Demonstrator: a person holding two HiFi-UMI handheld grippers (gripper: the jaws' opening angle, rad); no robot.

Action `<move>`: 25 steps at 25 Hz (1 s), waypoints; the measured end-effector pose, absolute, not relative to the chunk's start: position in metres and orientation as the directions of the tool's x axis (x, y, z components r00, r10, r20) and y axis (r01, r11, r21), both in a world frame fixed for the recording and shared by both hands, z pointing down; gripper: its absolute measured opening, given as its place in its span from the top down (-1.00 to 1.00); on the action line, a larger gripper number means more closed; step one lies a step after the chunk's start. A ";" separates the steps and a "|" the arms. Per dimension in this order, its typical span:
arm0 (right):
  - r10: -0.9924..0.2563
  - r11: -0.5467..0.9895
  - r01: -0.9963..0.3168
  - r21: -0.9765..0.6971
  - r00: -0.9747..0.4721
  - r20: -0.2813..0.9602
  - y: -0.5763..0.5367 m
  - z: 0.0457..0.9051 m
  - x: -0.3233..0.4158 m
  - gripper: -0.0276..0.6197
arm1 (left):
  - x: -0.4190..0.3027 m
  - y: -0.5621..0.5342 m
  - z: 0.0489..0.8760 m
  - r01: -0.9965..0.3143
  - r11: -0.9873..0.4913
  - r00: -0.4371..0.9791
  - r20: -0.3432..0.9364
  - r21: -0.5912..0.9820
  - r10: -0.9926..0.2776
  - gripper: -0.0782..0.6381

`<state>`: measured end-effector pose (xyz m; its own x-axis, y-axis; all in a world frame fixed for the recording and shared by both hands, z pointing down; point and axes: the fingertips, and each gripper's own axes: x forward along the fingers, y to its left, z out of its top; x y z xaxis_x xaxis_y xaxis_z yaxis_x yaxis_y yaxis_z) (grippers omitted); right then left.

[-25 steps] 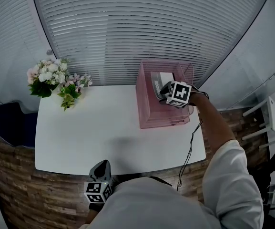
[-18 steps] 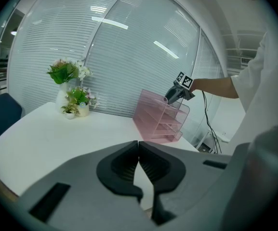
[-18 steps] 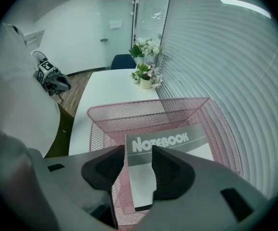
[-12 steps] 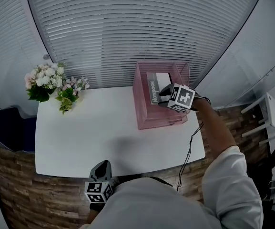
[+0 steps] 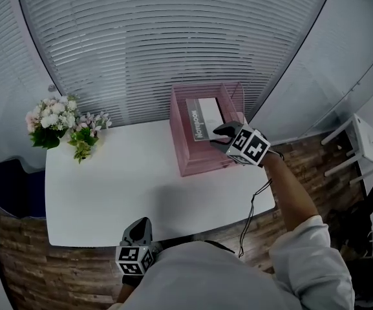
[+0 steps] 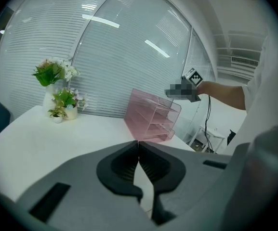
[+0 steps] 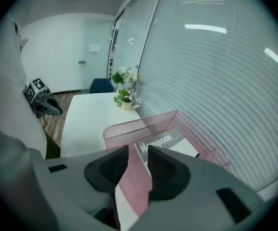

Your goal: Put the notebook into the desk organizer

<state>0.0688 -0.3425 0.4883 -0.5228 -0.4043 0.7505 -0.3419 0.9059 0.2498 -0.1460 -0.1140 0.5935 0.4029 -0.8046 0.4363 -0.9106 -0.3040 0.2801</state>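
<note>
The notebook (image 5: 202, 117) lies flat in the top tray of the pink mesh desk organizer (image 5: 181, 155), its printed cover facing up. The organizer stands at about 1 o'clock on the white desk (image 5: 108, 186), close to the blinds (image 5: 160, 44).

The right claw (image 5: 217, 135) hangs over the organizer's near right side, at roughly 4 o'clock from the notebook and pointing down at it. In the right gripper view this claw (image 7: 138, 150) is released. Its jaws have just been closing in, yet they stand apart with nothing pinched. Only the organizer's mesh wall (image 7: 129, 126) shows through the gap, with the notebook (image 7: 165, 143) just past it.

The left claw (image 5: 138, 225) sits at 6 o'clock, at the desk's near edge, well apart from the organizer. In the left gripper view it (image 6: 138, 142) is clenched, tips meeting, with nothing in it, and it points across the desk toward the organizer (image 6: 151, 117).

Two bunches of flowers (image 5: 50, 118) stand at 10 o'clock on the desk
</note>
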 end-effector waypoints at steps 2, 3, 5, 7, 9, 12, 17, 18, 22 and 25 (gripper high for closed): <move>-0.448 0.881 -0.399 0.253 -0.538 0.714 -0.336 0.480 0.072 0.50 | -0.142 -0.115 0.593 -0.906 -0.318 0.414 0.434 0.278 -0.800 0.76; -0.470 0.868 -0.427 0.252 -0.545 0.694 -0.332 0.477 0.074 0.51 | -0.140 -0.116 0.592 -0.904 -0.325 0.419 0.434 0.277 -0.798 0.75; -0.510 0.842 -0.481 0.246 -0.558 0.655 -0.323 0.470 0.078 0.53 | -0.136 -0.116 0.592 -0.902 -0.335 0.427 0.434 0.274 -0.794 0.76; -0.558 0.810 -0.529 0.253 -0.565 0.608 -0.315 0.463 0.082 0.56 | -0.132 -0.116 0.592 -0.900 -0.343 0.432 0.436 0.271 -0.789 0.76; -0.612 0.772 -0.577 0.264 -0.565 0.553 -0.308 0.455 0.087 0.61 | -0.127 -0.116 0.591 -0.897 -0.352 0.439 0.438 0.267 -0.785 0.75; -0.671 0.724 -0.637 0.264 -0.562 0.483 -0.295 0.447 0.094 0.68 | -0.120 -0.116 0.590 -0.893 -0.367 0.448 0.441 0.261 -0.778 0.75; -0.724 0.675 -0.694 0.251 -0.558 0.406 -0.267 0.440 0.102 0.73 | -0.109 -0.116 0.586 -0.886 -0.393 0.464 0.439 0.247 -0.770 0.76; -0.729 0.670 -0.701 0.245 -0.558 0.397 -0.261 0.440 0.104 0.73 | -0.107 -0.116 0.586 -0.884 -0.397 0.466 0.438 0.245 -0.769 0.76; -0.752 0.642 -0.736 0.213 -0.551 0.363 -0.239 0.441 0.113 0.76 | -0.100 -0.116 0.582 -0.883 -0.408 0.470 0.435 0.232 -0.768 0.76; -0.772 0.619 -0.762 0.191 -0.546 0.325 -0.223 0.442 0.120 0.80 | -0.096 -0.117 0.580 -0.882 -0.413 0.472 0.432 0.229 -0.769 0.76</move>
<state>0.1205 -0.2233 0.4420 -0.5461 -0.7721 0.3250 -0.7616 0.6192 0.1912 -0.0964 -0.1171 0.5805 0.4720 -0.7687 0.4317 -0.8816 -0.4128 0.2288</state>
